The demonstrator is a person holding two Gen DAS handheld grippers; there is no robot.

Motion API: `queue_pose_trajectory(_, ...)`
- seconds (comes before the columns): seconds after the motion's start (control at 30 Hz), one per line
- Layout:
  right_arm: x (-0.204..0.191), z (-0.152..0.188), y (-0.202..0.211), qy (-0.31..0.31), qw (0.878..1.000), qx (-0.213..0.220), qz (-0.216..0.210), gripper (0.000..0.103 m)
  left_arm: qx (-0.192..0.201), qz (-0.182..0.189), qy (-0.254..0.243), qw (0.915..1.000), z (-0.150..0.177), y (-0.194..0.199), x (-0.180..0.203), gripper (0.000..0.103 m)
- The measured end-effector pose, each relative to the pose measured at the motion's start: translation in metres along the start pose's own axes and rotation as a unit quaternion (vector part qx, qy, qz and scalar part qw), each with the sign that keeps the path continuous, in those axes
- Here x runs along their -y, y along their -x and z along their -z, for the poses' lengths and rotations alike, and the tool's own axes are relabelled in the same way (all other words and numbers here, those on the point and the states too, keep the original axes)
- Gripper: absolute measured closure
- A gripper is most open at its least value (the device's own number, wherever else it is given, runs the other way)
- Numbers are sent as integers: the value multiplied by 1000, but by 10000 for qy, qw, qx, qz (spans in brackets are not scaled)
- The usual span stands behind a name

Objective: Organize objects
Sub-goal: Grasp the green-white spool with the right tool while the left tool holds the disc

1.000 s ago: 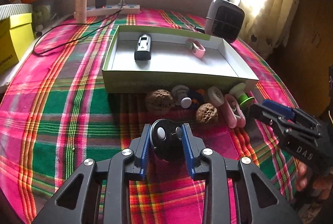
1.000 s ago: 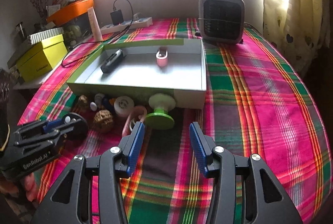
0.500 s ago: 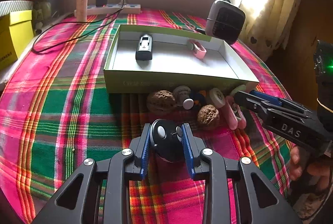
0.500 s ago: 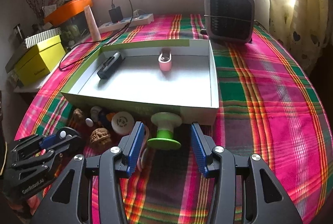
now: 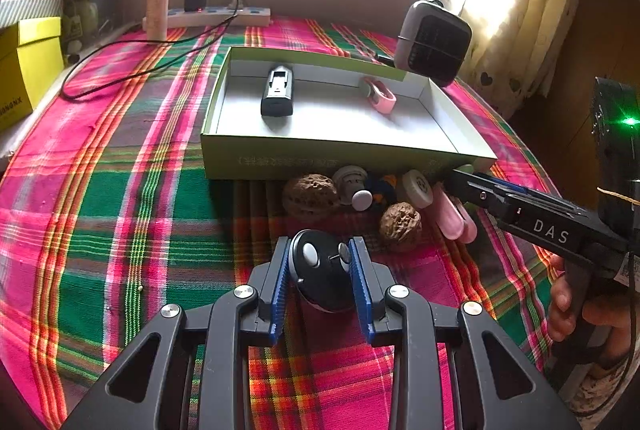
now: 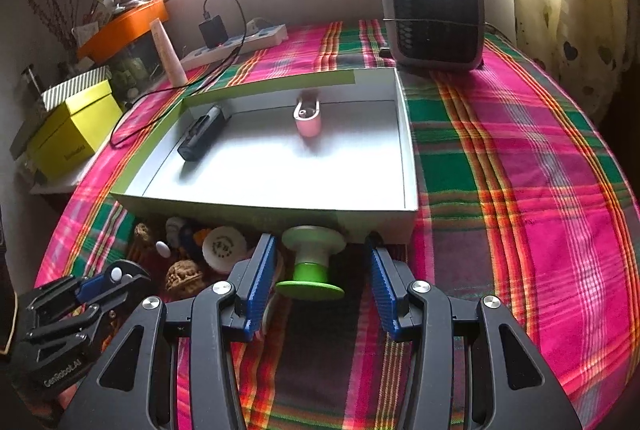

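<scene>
Left gripper (image 5: 320, 262) clamps black remote (image 5: 320, 270); right gripper (image 6: 320, 270) open, green spool (image 6: 312, 264) between pads, untouched.

Walnuts (image 5: 310, 195) lie before the box (image 5: 304, 158).

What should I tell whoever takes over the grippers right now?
Left gripper: shut on the black fob, above the cloth, short of the box.
Right gripper: jaws open either side of the green spool, not gripping.
Done: black device and pink clip lie in the box.
Left: fob, spool, two walnuts, white cap, pink piece and other small bits by the box's near wall.
</scene>
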State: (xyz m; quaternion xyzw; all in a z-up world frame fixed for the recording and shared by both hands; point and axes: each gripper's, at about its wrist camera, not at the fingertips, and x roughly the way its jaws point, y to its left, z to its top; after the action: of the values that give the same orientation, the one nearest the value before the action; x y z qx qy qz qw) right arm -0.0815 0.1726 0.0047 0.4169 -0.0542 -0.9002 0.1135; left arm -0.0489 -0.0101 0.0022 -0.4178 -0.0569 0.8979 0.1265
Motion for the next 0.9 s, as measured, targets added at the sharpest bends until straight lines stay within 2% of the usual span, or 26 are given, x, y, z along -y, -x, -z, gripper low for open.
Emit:
queue_pose_trajectory(0.17, 2, 2, 2, 66, 10000, 17, 44, 69, 1, 4, 6, 10000, 0, -1, 1, 76)
queue_pose_trajectory(0.9, 23, 4, 12, -200, 9997, 25, -147, 70, 6, 16, 16, 10000, 0, 0, 0, 76)
